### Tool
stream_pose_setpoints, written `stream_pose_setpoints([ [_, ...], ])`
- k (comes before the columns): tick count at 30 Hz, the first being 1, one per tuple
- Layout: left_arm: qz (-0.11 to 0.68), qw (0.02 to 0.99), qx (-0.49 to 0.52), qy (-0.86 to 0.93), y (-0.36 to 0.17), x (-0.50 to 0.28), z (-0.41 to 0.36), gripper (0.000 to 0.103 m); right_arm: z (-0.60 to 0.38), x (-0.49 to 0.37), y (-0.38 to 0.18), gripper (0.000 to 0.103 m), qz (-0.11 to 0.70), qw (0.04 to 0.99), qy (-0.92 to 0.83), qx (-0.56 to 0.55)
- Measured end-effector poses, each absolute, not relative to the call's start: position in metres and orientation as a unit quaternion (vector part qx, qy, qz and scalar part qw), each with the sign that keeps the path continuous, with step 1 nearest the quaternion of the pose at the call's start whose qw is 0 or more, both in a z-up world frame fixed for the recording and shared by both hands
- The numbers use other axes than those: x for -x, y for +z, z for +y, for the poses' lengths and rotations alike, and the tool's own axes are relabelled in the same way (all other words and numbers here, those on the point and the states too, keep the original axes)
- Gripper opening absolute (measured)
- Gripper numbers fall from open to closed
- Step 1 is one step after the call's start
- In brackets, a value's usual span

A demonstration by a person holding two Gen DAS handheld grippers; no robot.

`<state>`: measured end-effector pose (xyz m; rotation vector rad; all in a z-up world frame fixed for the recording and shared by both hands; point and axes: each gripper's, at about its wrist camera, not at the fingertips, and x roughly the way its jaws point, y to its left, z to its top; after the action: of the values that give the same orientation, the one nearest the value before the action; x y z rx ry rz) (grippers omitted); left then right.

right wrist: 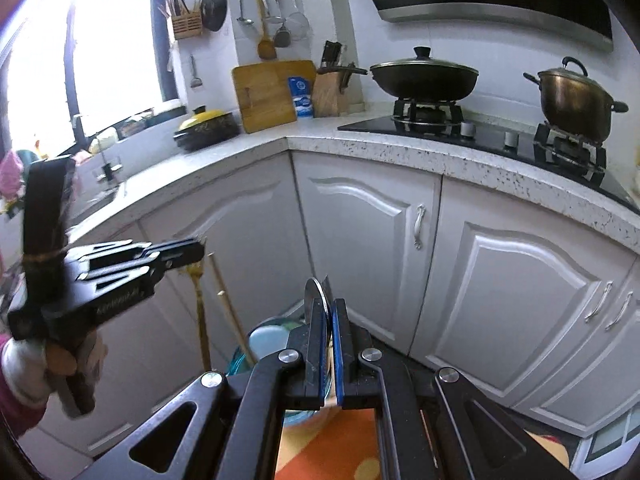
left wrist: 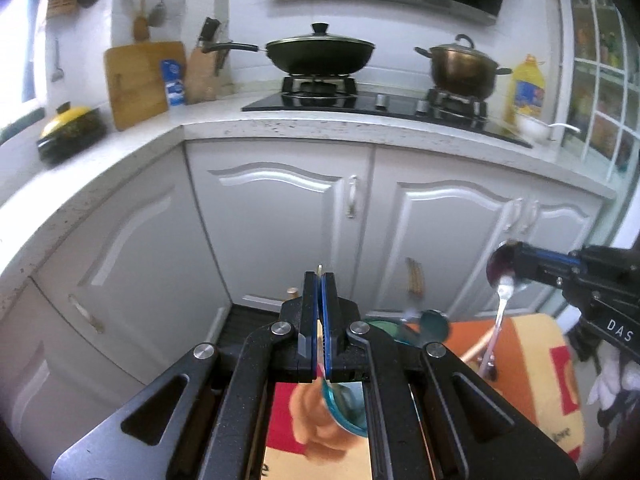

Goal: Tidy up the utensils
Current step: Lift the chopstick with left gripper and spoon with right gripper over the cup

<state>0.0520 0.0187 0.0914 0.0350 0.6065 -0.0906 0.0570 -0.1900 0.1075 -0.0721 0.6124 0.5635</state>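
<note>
My left gripper (left wrist: pixel 320 280) is shut on a thin gold-coloured utensil; its tip (left wrist: pixel 319 268) pokes out above the pads. The right wrist view shows that gripper (right wrist: pixel 188 252) at the left, with the gold utensil (right wrist: pixel 198 296) hanging down from it. My right gripper (right wrist: pixel 330 304) is shut on a metal spoon, whose bowl (right wrist: pixel 314 300) sticks up between the pads. The left wrist view shows that gripper (left wrist: pixel 520 268) at the right, with the spoon's bowl (left wrist: pixel 500 268) and its handle (left wrist: pixel 498 320) hanging down. Below both grippers stands a glass container (right wrist: pixel 240 364) with a wooden stick (right wrist: pixel 230 312) in it.
White cabinets (left wrist: pixel 280 208) and a speckled worktop (left wrist: pixel 320 128) lie ahead. On it are a hob with a black wok (left wrist: pixel 320 54) and a brown pot (left wrist: pixel 460 66), a cutting board (left wrist: pixel 136 80), a knife block (left wrist: pixel 202 72). An orange printed surface (left wrist: pixel 528 368) lies below.
</note>
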Motion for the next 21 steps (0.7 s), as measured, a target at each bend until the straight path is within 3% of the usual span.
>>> stream_pose_setpoints([
  [14, 0.259, 0.963, -0.075, 0.009, 0.051, -0.055, 0.005, 0.000, -0.142, -0.063, 0.063, 0.003, 0.262, 0.931, 0.224, 0.118],
  [21, 0.254, 0.964, -0.079, 0.016, 0.037, -0.046, 0.002, 0.000, -0.147, -0.053, 0.044, 0.003, 0.286, 0.921, 0.236, 0.122],
])
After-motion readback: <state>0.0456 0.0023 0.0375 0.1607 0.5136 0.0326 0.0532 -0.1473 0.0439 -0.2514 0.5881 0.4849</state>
